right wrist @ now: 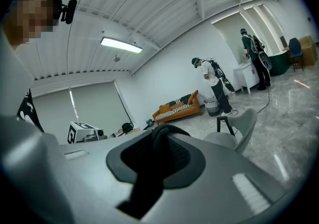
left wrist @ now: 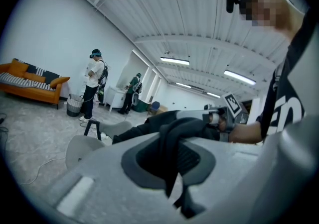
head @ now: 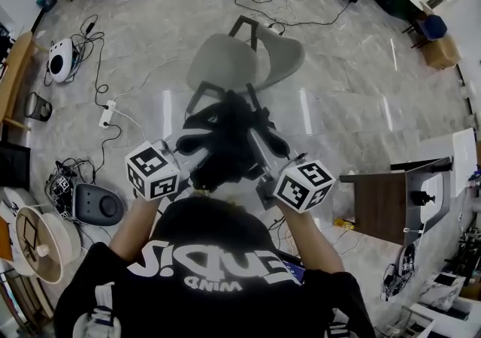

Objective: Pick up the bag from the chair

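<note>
Now, left gripper [left wrist: 172, 161]: clamped on bag [head: 225, 141] strap
right gripper [right wrist: 154, 161]: clamped on bag strap
shirt print [head: 218, 263]: illegible
floor [head: 338, 104]: glossy grey marble under chair [head: 240, 62]

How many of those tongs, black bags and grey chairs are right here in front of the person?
tongs: 2, the left tongs and the right tongs, each closed on a strap of the bag
black bag: 1
grey chair: 1
total: 4
</note>
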Motion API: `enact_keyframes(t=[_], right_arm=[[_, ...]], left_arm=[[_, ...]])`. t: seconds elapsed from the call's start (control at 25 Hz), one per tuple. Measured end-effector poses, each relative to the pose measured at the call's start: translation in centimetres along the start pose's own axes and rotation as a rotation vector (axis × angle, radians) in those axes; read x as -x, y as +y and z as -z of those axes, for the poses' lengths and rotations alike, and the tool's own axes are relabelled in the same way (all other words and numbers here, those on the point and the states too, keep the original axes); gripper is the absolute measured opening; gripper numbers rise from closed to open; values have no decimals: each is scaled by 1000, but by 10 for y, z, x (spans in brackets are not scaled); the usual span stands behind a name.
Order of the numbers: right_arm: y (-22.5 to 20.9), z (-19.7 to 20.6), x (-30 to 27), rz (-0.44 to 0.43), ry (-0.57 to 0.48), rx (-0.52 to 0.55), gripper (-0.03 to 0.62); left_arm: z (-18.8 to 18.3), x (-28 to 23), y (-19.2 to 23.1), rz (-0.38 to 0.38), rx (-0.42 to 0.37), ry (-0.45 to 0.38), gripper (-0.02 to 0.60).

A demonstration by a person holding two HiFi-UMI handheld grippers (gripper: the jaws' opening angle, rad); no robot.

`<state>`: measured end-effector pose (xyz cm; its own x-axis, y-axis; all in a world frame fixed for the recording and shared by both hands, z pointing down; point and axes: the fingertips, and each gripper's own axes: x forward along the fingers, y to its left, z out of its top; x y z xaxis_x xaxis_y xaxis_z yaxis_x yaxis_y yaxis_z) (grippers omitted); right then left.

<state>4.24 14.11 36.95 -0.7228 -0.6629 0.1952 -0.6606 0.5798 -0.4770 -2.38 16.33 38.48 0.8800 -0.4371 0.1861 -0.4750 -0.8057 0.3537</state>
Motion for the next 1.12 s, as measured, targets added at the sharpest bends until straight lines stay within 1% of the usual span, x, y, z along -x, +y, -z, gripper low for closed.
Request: enact_keyframes(t=[0.2, 0.44, 0.8, 1.12], right_arm=[[-19, 13, 16, 25, -18, -34, 51], [-32, 22, 27, 38, -6, -49, 52], [-39, 25, 39, 73, -11, -33, 51], [-38, 23, 39, 77, -16, -42, 51]], left_arm=[[16, -17, -8, -6, 9, 21, 23], [29, -32, -15, -2, 27, 37, 23], [35, -43, -23, 2, 45, 28, 23], [32, -43, -23, 5, 41, 27, 23]])
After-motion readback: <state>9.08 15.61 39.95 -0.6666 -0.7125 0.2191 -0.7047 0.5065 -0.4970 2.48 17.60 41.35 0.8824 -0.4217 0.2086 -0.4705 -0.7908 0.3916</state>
